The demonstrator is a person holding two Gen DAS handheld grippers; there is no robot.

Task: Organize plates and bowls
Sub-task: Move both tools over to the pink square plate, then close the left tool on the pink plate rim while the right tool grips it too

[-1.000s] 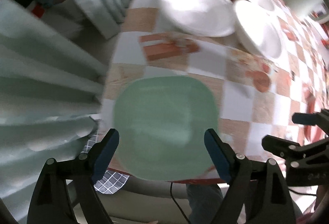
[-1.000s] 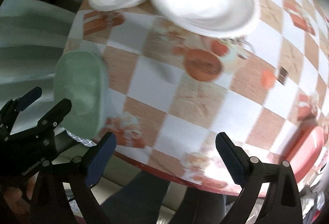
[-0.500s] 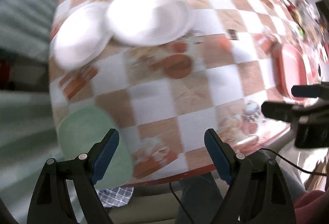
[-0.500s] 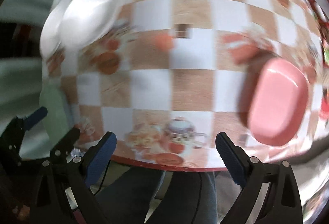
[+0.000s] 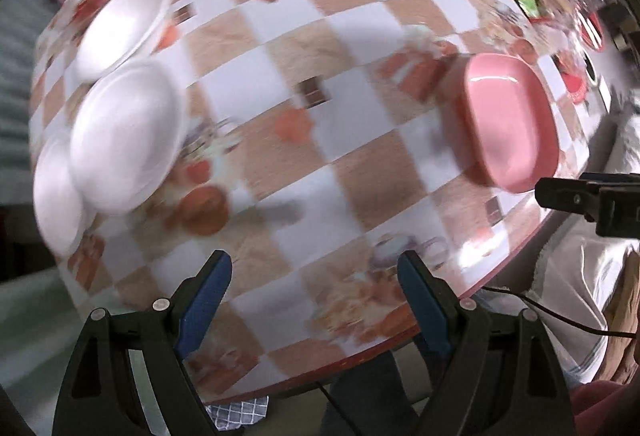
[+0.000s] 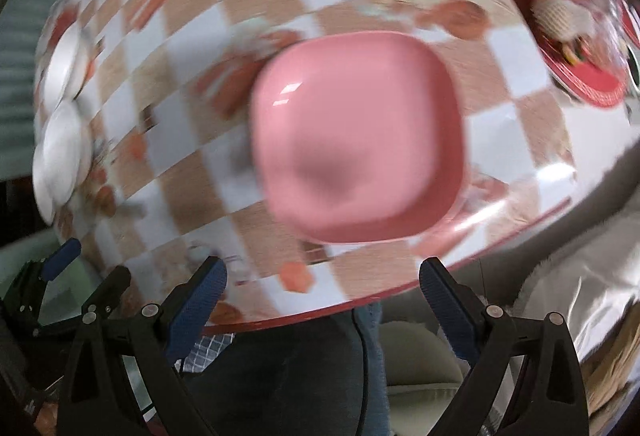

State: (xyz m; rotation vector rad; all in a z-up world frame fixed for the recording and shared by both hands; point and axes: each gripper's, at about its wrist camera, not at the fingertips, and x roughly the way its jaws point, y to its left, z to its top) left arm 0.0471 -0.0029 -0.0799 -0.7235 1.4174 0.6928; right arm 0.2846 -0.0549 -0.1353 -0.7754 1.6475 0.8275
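Right wrist view: right gripper gapes empty before the pink plate; a careless nudge could shove it off the worktop edge.

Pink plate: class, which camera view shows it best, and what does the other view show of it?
The right wrist view shows the pink plate best: it fills the middle of the frame, whole, ahead of the open right gripper. The left wrist view shows it smaller and foreshortened at the right edge, near the table's rim.
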